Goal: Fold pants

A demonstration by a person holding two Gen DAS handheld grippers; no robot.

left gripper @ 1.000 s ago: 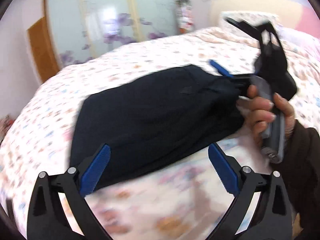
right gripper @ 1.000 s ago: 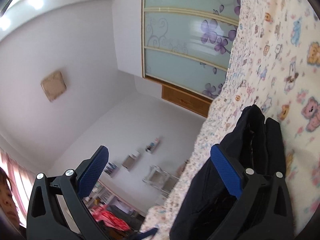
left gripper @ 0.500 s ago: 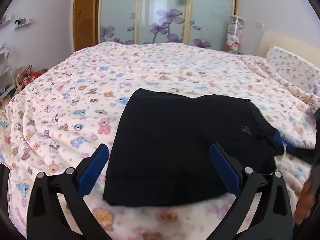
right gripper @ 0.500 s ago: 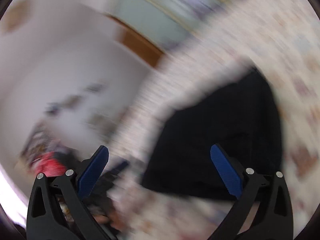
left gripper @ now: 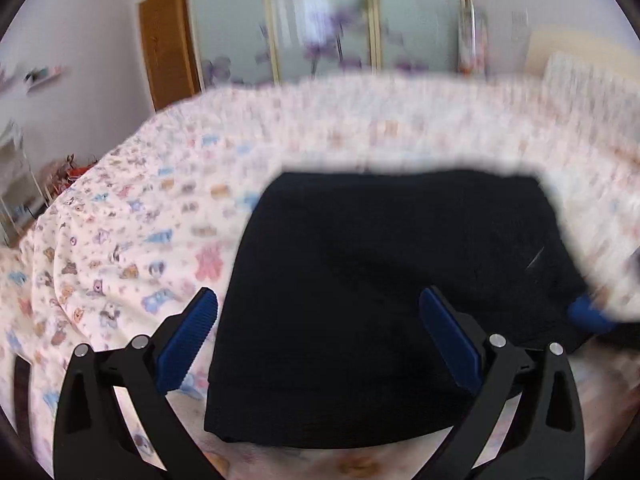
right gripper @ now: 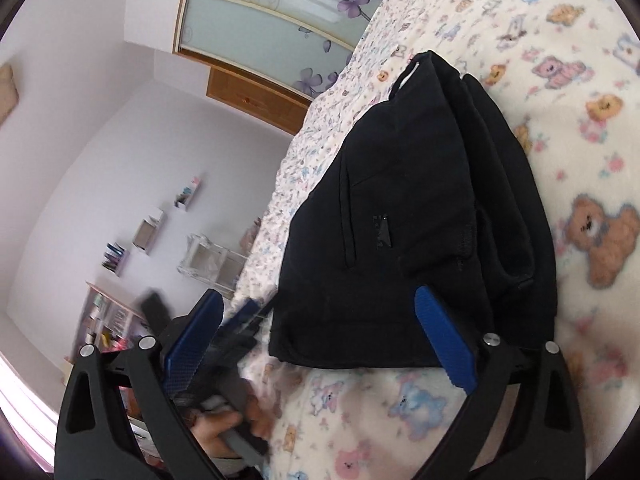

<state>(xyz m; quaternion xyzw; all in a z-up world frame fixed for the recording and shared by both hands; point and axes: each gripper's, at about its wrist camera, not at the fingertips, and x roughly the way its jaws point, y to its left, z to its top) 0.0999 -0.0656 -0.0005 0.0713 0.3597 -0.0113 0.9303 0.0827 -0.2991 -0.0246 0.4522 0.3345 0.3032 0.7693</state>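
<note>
The black pants point(left gripper: 384, 288) lie folded into a compact rectangle on the teddy-bear bedspread point(left gripper: 140, 216). My left gripper point(left gripper: 320, 340) is open and empty, hovering just above the near edge of the pants. In the right wrist view the folded pants point(right gripper: 404, 216) show stacked layers and a pocket seam. My right gripper point(right gripper: 320, 340) is open and empty, close to the pants' near edge. The left gripper point(right gripper: 240, 320) and the hand holding it show at the lower left of the right wrist view. A blue fingertip of the right gripper point(left gripper: 588, 314) shows at the right edge of the pants.
The bed fills most of both views. Sliding wardrobe doors with purple flowers point(left gripper: 320, 20) and a wooden door point(left gripper: 168, 44) stand behind it. Wall shelves point(right gripper: 148, 232) and clutter lie beyond the bed's side. A pillow point(left gripper: 580, 76) sits at the headboard.
Both grippers have let go of the pants and pulled back. The pants now lie flat and folded on the bed. The right wrist view has swung round onto the pants.
</note>
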